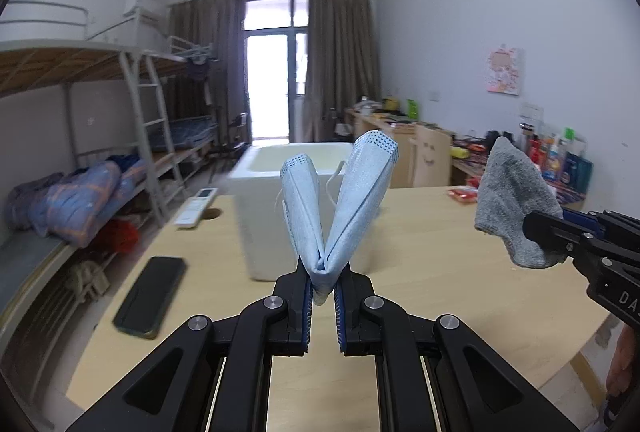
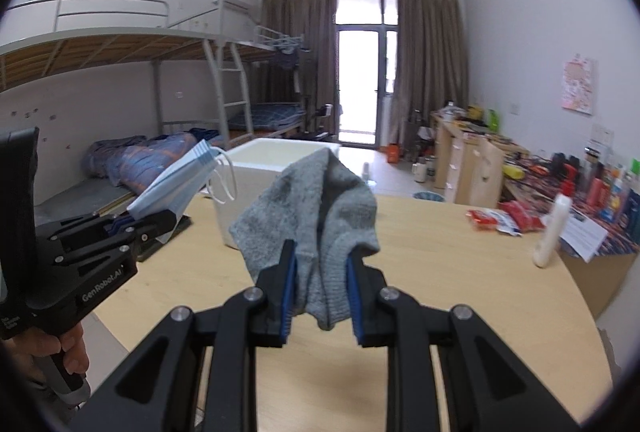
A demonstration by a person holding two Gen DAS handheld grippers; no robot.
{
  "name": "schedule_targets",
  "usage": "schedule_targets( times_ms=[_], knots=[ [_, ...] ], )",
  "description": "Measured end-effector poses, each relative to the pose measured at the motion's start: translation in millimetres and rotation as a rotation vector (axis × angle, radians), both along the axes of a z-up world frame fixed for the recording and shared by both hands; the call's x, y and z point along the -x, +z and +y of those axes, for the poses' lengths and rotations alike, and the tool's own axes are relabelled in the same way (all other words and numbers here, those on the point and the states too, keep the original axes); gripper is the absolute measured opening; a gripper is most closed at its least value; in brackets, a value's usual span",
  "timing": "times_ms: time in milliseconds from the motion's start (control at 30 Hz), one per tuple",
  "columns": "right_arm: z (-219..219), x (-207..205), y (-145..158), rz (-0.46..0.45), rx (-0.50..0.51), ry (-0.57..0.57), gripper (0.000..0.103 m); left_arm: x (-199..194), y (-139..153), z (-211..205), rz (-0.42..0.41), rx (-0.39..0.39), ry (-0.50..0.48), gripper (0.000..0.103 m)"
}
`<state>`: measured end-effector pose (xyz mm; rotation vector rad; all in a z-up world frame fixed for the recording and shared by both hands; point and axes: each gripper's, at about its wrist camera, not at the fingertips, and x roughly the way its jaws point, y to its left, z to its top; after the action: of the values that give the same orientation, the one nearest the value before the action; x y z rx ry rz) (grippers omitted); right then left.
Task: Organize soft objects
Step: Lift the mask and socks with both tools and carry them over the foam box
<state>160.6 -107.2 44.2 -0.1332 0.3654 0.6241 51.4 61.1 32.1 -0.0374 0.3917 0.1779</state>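
My left gripper [image 1: 322, 274] is shut on a folded blue face mask [image 1: 360, 192] and holds it above the wooden table [image 1: 440, 272]; the mask also shows in the right wrist view [image 2: 176, 188]. My right gripper [image 2: 322, 272] is shut on a grey sock [image 2: 312, 208] and holds it above the table; the sock shows at the right of the left wrist view [image 1: 516, 200]. A white bin [image 1: 256, 224] stands on the table just beyond both grippers, open at the top; it also shows in the right wrist view [image 2: 256, 160].
A black phone [image 1: 150, 296] and a white remote [image 1: 196, 208] lie on the table's left part. A red packet [image 2: 500, 218] and a white bottle [image 2: 554, 228] are at its right edge. Bunk beds [image 1: 80, 104] stand left, cluttered desks [image 2: 560, 168] right.
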Motion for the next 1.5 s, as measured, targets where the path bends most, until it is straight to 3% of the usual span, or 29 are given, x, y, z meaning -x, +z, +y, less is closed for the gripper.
schedule_targets(
  times_ms=[333, 1100, 1500],
  knots=[
    [38, 1, -6, 0.007, 0.009, 0.108, 0.026, 21, -5, 38, -0.007, 0.008, 0.095, 0.01],
    [51, -17, -10, 0.043, 0.024, 0.086, 0.026, 7, -7, 50, -0.012, 0.03, 0.096, 0.01],
    [67, -29, -2, 0.033, 0.023, 0.091, 0.026, -19, 5, 60, -0.026, 0.024, 0.08, 0.01]
  ],
)
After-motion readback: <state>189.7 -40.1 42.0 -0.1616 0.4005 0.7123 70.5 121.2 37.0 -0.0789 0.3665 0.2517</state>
